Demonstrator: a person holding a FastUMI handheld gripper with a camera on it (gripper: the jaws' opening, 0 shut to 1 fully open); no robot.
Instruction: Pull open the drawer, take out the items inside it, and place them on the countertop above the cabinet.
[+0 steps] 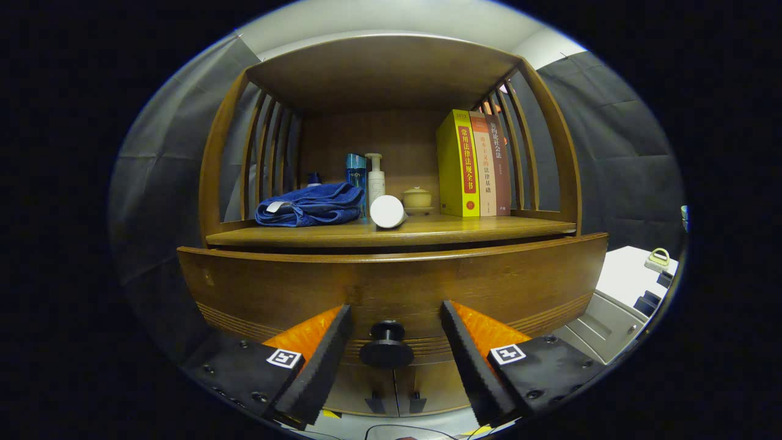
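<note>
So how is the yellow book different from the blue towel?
The yellow book stands upright and stiff beside other books; the blue towel lies folded, soft and low. The book is taller, the towel wider. Both sit on the countertop, beyond the open hand-held gripper.

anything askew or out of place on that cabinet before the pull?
One thing: a white cylinder lies on its side at the countertop's front edge, while the bottles behind it stand upright. The blue towel is loosely bunched. The drawer looks shut; the tongs are open around its knob.
</note>
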